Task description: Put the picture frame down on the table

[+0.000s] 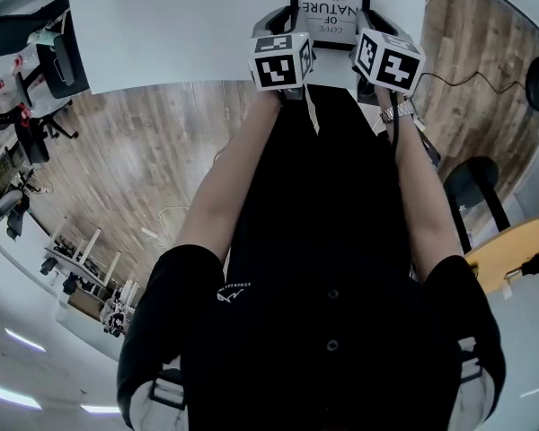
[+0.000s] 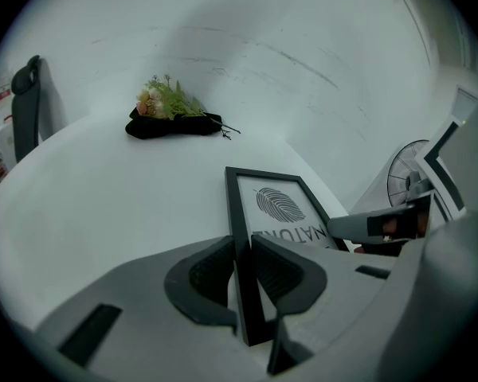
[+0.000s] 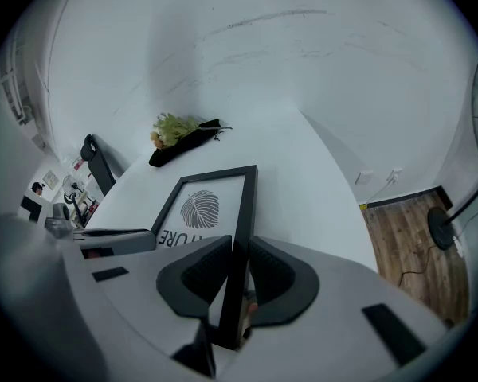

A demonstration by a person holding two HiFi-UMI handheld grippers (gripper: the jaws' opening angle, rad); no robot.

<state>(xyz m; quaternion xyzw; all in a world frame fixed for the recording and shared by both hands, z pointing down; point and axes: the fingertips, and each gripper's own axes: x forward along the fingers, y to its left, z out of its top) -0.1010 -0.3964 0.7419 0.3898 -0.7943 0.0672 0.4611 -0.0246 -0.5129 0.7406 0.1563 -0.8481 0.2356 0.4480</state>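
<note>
A black picture frame [image 1: 331, 9] with a leaf print and the word NATURE is held over the white table [image 1: 180, 25], at the top of the head view. My left gripper [image 2: 243, 273] is shut on the frame's [image 2: 275, 205] left side bar. On the opposite side bar of the frame [image 3: 207, 205], my right gripper [image 3: 237, 273] is shut. The frame tilts forward and low over the tabletop; whether its far edge touches the table I cannot tell.
A bunch of flowers on a black cloth [image 2: 174, 114] lies farther back on the table [image 2: 103, 205]. A black chair [image 2: 25, 102] stands at the table's left. A fan [image 2: 402, 183] and a wooden floor [image 3: 414, 237] lie to the right.
</note>
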